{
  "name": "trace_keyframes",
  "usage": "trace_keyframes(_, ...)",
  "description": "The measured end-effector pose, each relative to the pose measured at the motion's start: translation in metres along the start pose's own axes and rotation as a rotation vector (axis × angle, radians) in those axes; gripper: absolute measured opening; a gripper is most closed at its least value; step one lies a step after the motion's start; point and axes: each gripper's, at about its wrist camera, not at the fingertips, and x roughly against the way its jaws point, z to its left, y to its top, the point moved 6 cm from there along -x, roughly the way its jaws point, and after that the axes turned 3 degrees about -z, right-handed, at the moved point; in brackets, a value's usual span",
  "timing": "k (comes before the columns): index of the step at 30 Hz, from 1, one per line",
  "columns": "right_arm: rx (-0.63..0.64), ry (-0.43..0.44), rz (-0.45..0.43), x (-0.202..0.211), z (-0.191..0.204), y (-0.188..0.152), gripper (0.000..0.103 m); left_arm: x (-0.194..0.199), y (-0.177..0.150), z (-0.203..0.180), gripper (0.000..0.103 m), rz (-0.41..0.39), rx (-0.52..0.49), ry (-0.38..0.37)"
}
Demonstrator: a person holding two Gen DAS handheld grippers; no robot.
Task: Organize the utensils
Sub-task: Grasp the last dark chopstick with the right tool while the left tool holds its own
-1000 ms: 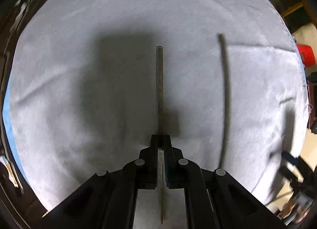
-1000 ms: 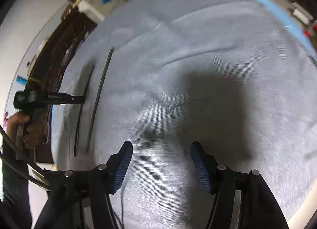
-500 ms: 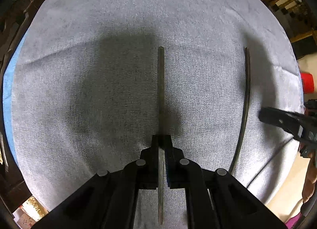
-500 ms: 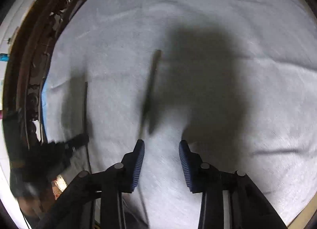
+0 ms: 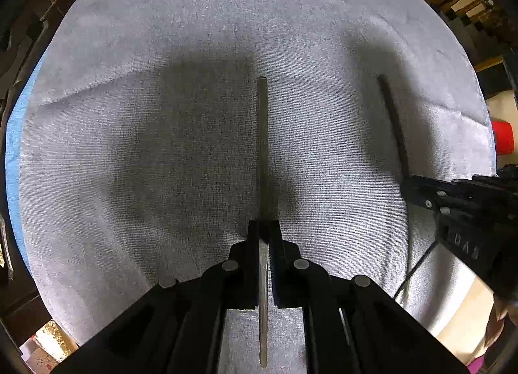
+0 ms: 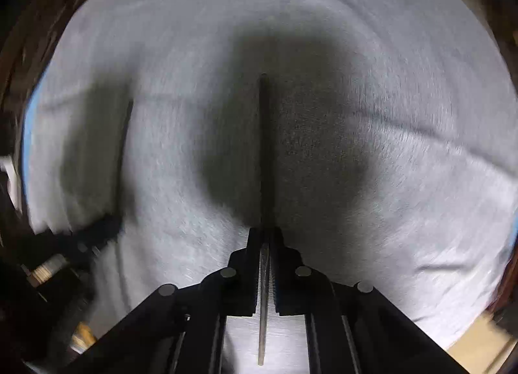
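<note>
My left gripper (image 5: pixel 264 228) is shut on a long dark chopstick (image 5: pixel 263 147) that points straight ahead above the grey cloth (image 5: pixel 145 147). My right gripper (image 6: pixel 264 235) is shut on a second dark chopstick (image 6: pixel 264 147), also pointing straight ahead. In the left wrist view the right gripper (image 5: pixel 406 184) shows at the right edge, holding that second chopstick (image 5: pixel 390 115). In the right wrist view the left gripper (image 6: pixel 106 231) and its chopstick (image 6: pixel 124 154) show blurred at the left.
The grey cloth covers a round table with a blue edge (image 5: pixel 13 147). A red object (image 5: pixel 501 139) sits beyond the table's right edge. Dark wooden furniture (image 5: pixel 26 27) stands beyond the far left rim.
My right gripper moved in over the second chopstick, closed on it and lifted it. My left gripper kept holding its chopstick, shifting slightly.
</note>
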Motion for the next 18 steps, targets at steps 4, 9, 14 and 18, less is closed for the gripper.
trace_keyframes(4, 0.113, -0.057, 0.040, -0.001, -0.005, -0.014, 0.007, 0.004, -0.004, 0.000, 0.007, 0.011, 0.004, 0.005)
trace_keyframes(9, 0.116, -0.025, 0.079, 0.001, -0.016, -0.019, 0.010, 0.008, -0.003, 0.002, 0.007, 0.036, -0.028, 0.049)
trace_keyframes(14, 0.110, -0.014, 0.134, -0.002, -0.018, 0.007, 0.010, 0.002, 0.007, -0.009, 0.008, 0.086, -0.047, 0.068)
trace_keyframes(18, 0.080, -0.003, 0.161, -0.001, -0.020, 0.018, 0.009, 0.000, 0.014, -0.014, 0.008, 0.114, -0.043, 0.081)
